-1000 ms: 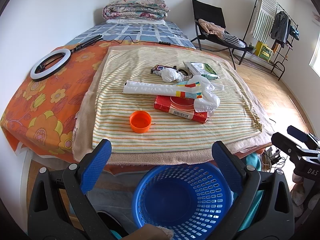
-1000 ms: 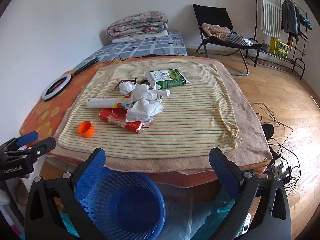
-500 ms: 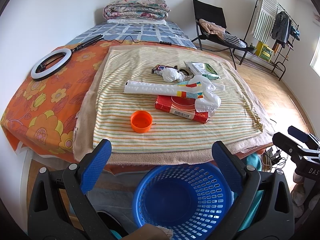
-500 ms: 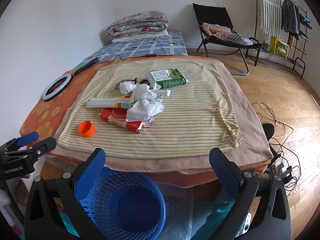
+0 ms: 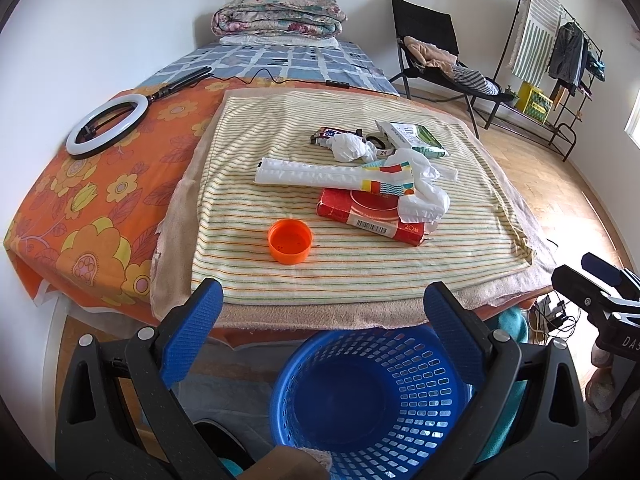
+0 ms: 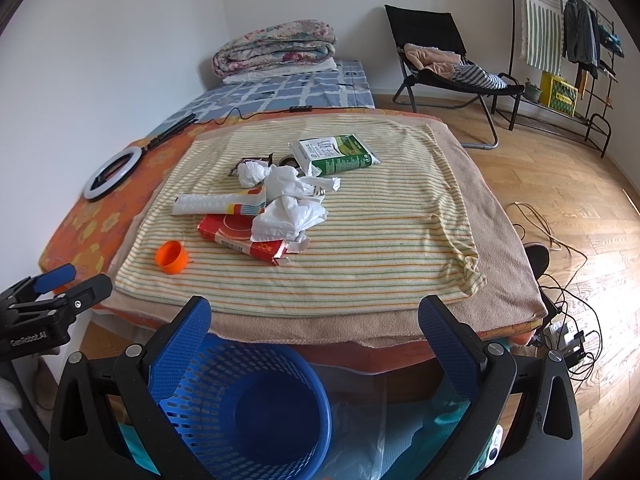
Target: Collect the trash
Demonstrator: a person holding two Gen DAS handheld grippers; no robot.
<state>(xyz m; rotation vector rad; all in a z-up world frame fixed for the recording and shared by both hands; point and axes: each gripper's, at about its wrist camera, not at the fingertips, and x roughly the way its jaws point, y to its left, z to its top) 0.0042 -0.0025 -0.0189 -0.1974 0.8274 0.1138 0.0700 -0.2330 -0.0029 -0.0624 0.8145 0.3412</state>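
Trash lies on a striped towel (image 5: 360,276) (image 6: 392,248) on the bed: an orange cap (image 5: 290,241) (image 6: 172,257), a red box (image 5: 370,216) (image 6: 240,236), a white wrapper tube (image 5: 312,172) (image 6: 216,202), crumpled tissues (image 5: 424,192) (image 6: 288,208) and a green-white packet (image 5: 416,138) (image 6: 334,152). A blue basket (image 5: 372,396) (image 6: 256,412) stands on the floor in front of the bed. My left gripper (image 5: 322,312) is open above the basket, short of the bed edge. My right gripper (image 6: 316,324) is open, the basket at its lower left. Neither holds anything.
A ring light (image 5: 106,124) (image 6: 114,172) lies on the orange flowered sheet at left. Folded quilts (image 5: 280,20) sit at the bed's far end. A black chair (image 6: 440,52) and clothes rack (image 6: 568,40) stand at the back right. Cables (image 6: 560,300) lie on the wooden floor.
Both views have shifted only very slightly; the trash, the basket and both open grippers stay as they were.
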